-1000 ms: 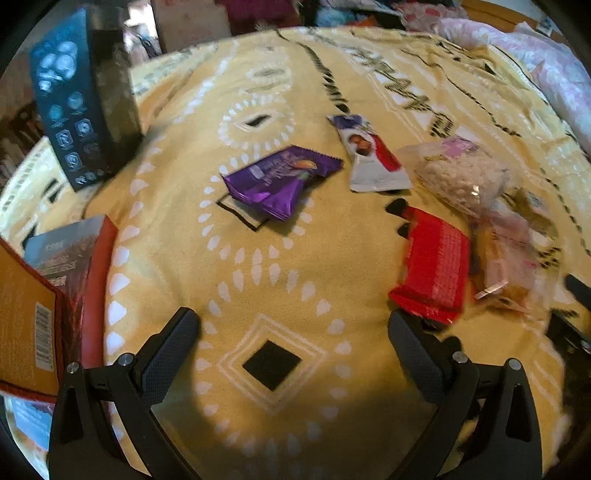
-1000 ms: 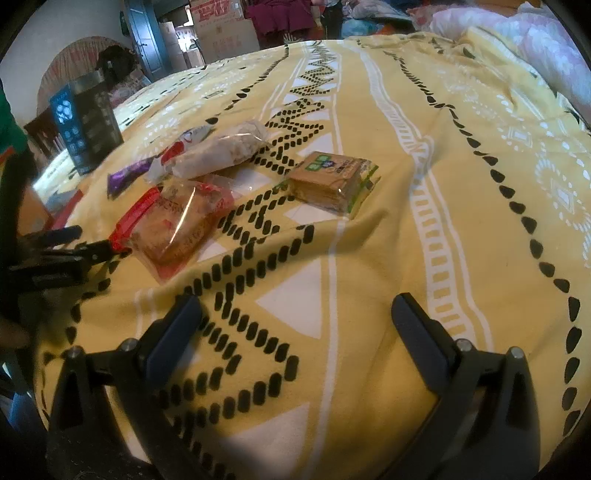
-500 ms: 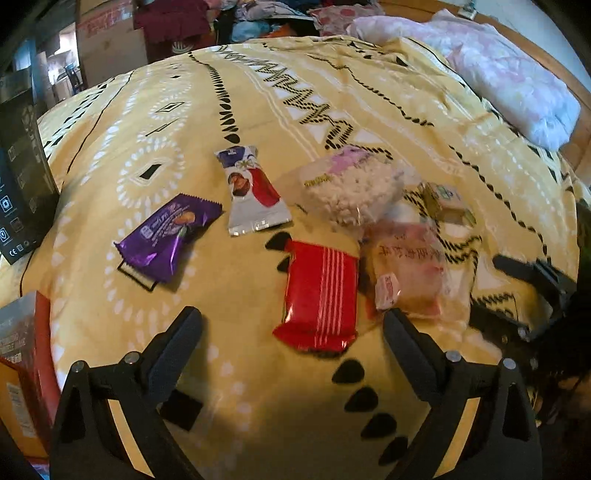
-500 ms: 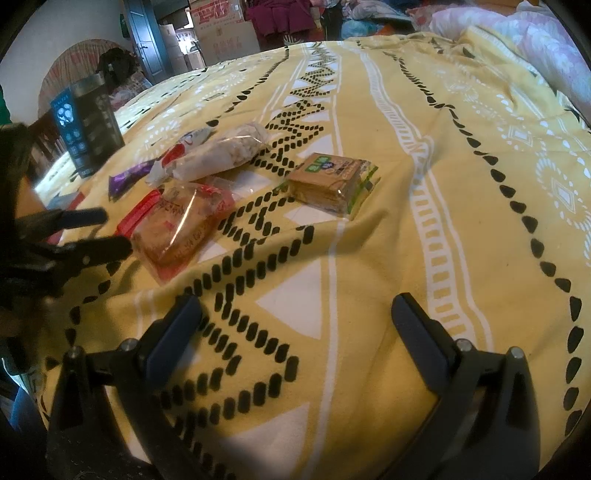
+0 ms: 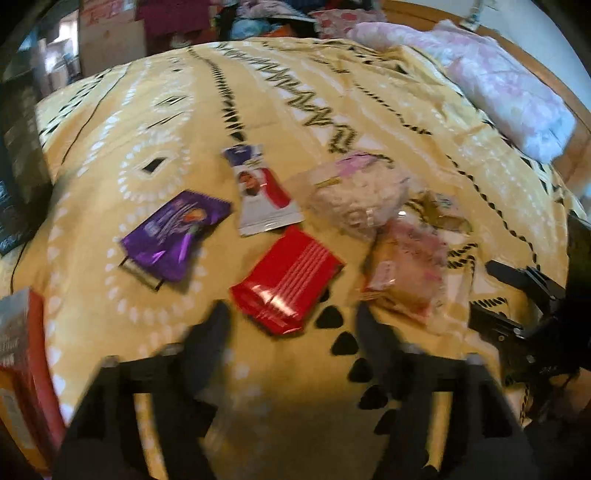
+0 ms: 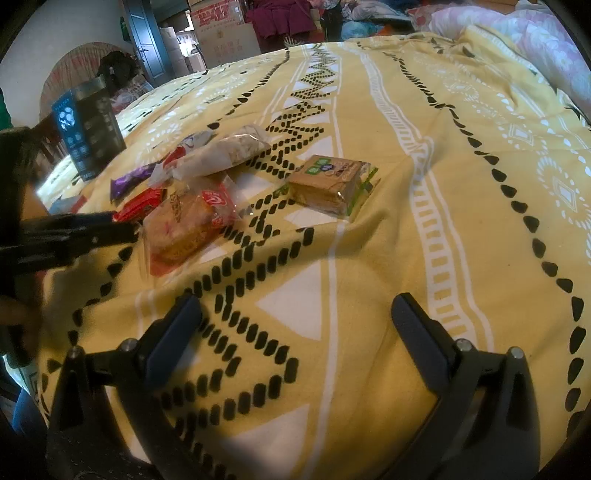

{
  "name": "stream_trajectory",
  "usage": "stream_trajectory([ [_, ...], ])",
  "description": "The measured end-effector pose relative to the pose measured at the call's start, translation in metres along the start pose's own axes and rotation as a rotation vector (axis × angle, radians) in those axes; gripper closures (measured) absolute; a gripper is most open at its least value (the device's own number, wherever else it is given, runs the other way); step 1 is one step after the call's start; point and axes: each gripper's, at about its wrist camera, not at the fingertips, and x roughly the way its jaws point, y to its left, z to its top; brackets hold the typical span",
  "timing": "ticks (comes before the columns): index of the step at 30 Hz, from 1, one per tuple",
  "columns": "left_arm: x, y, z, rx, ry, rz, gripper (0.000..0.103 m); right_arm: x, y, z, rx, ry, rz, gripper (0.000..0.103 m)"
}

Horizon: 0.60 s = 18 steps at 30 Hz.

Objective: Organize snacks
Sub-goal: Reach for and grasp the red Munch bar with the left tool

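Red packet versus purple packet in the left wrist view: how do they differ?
The red packet lies right ahead of the left gripper, between its open jaws; the purple packet lies farther off, to the left. Red shows plain white stripes; purple carries a printed picture. Both lie flat and sealed on the yellow bedspread.

- I'm working over a bed [image 6: 461,192] spread with a yellow cover printed in black and white patterns.
- A pink floral quilt [image 5: 509,96] is bunched at the far right of the bed, against a wooden bed frame [image 5: 576,147].
- Beyond the bed stand cardboard boxes [image 6: 221,33] and heaps of clothes [image 6: 280,18].
- A dark blue door [image 6: 146,40] sits in a pale wall [image 6: 55,33] at the back left.
- Daylight falls bright across the cover.
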Motion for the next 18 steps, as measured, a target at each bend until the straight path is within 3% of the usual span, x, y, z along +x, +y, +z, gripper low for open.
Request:
stream_trajectory([
  [5, 0.008, -0.011, 0.014, 0.086, -0.002, -0.003, 0.027, 0.0, 0.0, 0.0, 0.002, 0.0, 0.003, 0.0],
  [8, 0.018, -0.004, 0.018, 0.058, 0.048, -0.026, 0.044, -0.001, 0.0, 0.0, 0.003, -0.001, 0.004, 0.0],
  [9, 0.018, -0.004, 0.018, 0.06, 0.049, -0.019, 0.056, 0.0, 0.0, 0.0, 0.003, -0.001, 0.005, 0.0],
  [12, 0.013, -0.008, 0.013, 0.068, 0.06, 0.015, 0.057, 0.0, 0.0, 0.0, 0.003, -0.001, 0.004, 0.0],
  [15, 0.004, -0.015, 0.002, 0.061, 0.072, -0.046, 0.058, -0.001, 0.0, 0.0, 0.003, -0.002, 0.005, 0.0],
  [17, -0.001, -0.018, -0.008, 0.065, 0.069, -0.033, 0.056, 0.0, 0.0, 0.0, 0.003, -0.002, 0.005, 0.0],
  [18, -0.002, -0.017, -0.01, 0.051, 0.067, -0.029, 0.039, 0.0, 0.0, 0.001, 0.003, -0.002, 0.005, 0.0],
])
